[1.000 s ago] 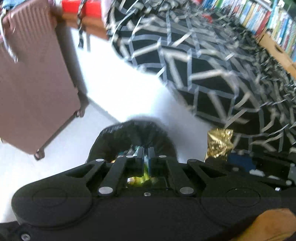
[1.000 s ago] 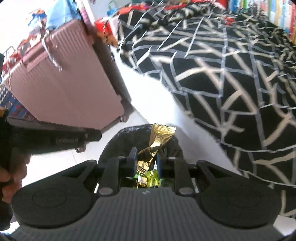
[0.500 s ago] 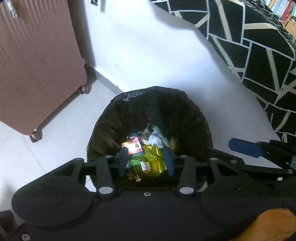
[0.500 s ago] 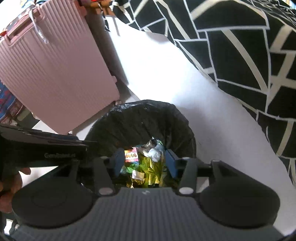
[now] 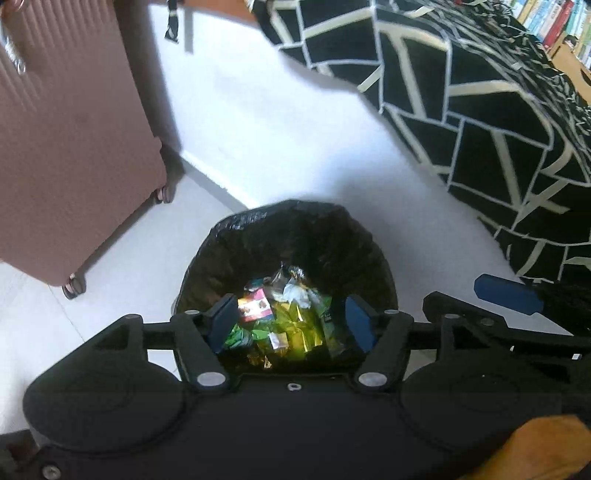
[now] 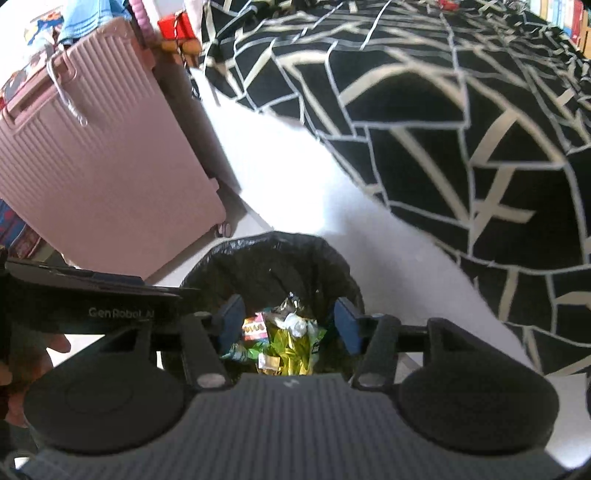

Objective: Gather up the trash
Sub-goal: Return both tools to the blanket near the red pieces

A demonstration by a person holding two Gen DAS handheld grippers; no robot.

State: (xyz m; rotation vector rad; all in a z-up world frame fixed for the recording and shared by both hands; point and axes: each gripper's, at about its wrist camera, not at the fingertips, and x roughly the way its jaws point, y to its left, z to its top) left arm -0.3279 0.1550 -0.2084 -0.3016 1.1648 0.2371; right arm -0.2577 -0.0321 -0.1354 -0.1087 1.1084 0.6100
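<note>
A bin lined with a black bag (image 5: 280, 210) stands on the white floor, with several bright wrappers (image 5: 284, 325) lying at its bottom. My left gripper (image 5: 290, 302) hangs over the bin mouth. Its jaws are opening and nothing is between the blue pads. In the right wrist view the same bin (image 6: 266, 240) and wrappers (image 6: 284, 343) lie below my right gripper (image 6: 288, 306). Its jaws are also opening and hold nothing. One blue fingertip (image 5: 508, 293) of the right gripper shows at the right of the left wrist view.
A pink ribbed suitcase (image 5: 66, 147) on wheels stands left of the bin. A black bedspread with pale lines (image 5: 480, 110) hangs down on the right. White floor runs between them. A hand (image 6: 37, 354) grips the left tool. Books (image 5: 554, 22) line the far right.
Both grippers were shut, the right one on a gold wrapper. Both have opened and sunk toward the bin. The gold wrapper has left the right gripper's jaws.
</note>
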